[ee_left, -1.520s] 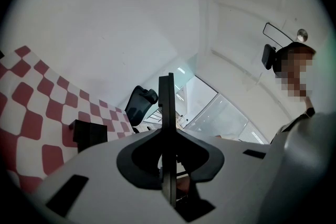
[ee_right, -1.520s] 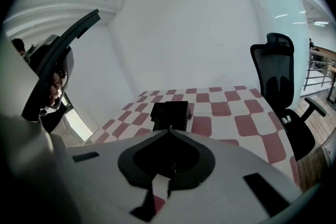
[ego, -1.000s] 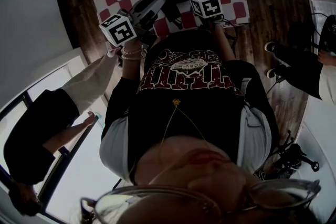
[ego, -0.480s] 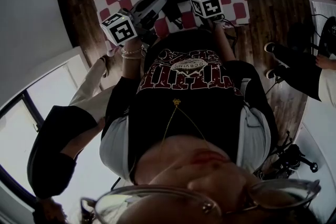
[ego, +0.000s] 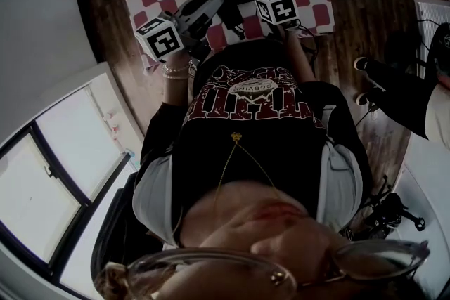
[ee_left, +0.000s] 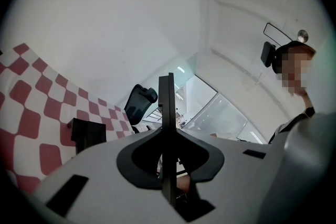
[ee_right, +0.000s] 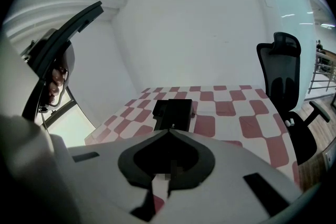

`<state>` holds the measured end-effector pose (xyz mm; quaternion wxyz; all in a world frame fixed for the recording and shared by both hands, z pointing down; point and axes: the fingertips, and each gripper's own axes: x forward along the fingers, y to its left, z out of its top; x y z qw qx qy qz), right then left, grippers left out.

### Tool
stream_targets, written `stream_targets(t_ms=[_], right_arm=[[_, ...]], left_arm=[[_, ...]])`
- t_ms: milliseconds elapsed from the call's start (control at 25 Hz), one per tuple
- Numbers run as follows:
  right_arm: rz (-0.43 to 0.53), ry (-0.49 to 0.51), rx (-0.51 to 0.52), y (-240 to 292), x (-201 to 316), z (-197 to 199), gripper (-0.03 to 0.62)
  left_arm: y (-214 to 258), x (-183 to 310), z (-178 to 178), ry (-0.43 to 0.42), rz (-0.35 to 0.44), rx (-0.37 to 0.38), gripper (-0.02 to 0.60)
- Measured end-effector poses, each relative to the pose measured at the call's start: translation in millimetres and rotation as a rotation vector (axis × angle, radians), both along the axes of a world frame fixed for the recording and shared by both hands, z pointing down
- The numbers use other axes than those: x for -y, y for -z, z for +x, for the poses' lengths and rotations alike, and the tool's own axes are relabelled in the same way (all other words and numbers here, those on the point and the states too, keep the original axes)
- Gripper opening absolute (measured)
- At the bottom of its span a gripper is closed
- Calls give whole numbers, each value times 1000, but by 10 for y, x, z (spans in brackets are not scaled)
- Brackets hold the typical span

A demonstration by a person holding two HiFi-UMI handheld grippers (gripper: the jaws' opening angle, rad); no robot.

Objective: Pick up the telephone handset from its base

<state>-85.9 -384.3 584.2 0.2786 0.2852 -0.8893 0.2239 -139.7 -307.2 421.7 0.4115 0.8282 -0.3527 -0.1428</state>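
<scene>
Bystander (ego: 121, 239) now btm-left; phone (ee_right: 172, 113) on checked cloth (ee_right: 231, 113) (office chair (ee_right: 281, 76) just beside)

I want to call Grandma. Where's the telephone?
In the right gripper view, the black telephone lies mid-table on the red-checked tablecloth, left of the black office chair.

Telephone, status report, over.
Left gripper and right gripper both shut, empty. Telephone on checkered table, untouched. Nothing in the way.
</scene>
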Motion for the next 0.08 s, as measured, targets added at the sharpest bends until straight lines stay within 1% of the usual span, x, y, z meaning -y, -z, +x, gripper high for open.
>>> stream_targets(t_ms=[80], right_arm=[[0,3,0,0,-3,-4,17]], left_arm=[[3,-1,4,-2,1,2,81]])
